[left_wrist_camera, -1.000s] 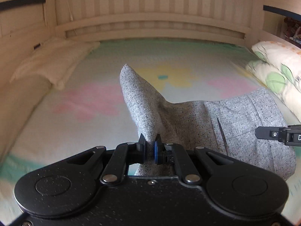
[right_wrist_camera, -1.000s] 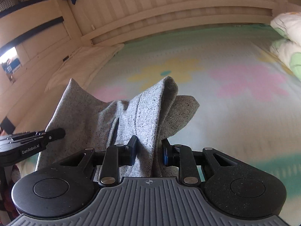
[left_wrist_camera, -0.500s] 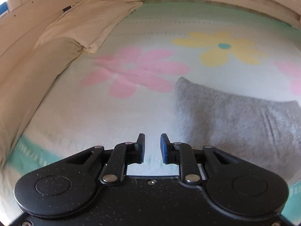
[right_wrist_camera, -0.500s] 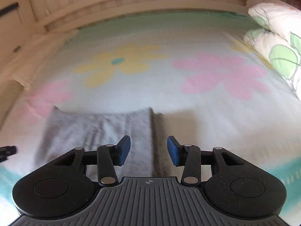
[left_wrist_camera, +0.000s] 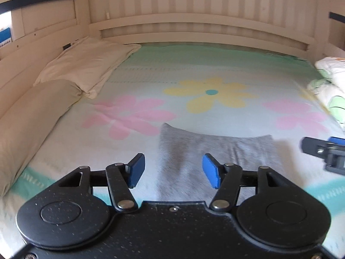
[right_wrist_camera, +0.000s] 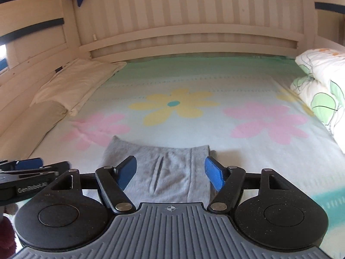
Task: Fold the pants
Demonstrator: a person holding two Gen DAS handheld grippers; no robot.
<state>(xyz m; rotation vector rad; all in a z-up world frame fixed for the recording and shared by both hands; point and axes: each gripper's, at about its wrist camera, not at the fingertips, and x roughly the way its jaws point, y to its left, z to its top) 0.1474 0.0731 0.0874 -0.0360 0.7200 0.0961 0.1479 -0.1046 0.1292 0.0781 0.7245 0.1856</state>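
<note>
Lying folded on the flowered bedsheet [right_wrist_camera: 248, 82], grey pants [right_wrist_camera: 170, 170]; both grippers' jaws just opened wide, empty

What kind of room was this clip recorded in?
Most likely a child's bedroom: the grey pants lie on a bed with a flower-print sheet, a cream pillow beside the slatted wooden bed frame, and a rolled floral quilt at the right.

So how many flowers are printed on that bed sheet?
3: a yellow flower mid-bed, a pink flower left, another pink flower right. The pants may hide more.
</note>
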